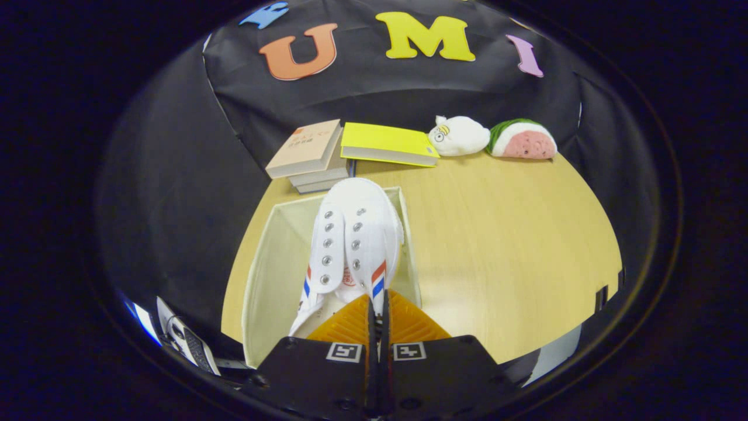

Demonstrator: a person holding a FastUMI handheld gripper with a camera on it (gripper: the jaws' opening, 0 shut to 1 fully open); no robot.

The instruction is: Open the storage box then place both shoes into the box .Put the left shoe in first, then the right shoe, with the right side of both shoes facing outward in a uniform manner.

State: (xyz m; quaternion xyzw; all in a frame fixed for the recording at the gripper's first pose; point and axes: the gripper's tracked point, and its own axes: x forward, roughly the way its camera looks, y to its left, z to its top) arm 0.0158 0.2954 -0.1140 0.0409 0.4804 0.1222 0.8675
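Pinching the heel edge of a white canvas lace-up shoe (353, 240), my gripper (377, 316) holds it over the open cream storage box (266, 275). I see stacked books (312, 155) on the far wooden table (502, 234) (plush toys (494, 139) to their right).

The claw (377, 318) has a black housing bearing two square black-and-white markers, with what look like screws below
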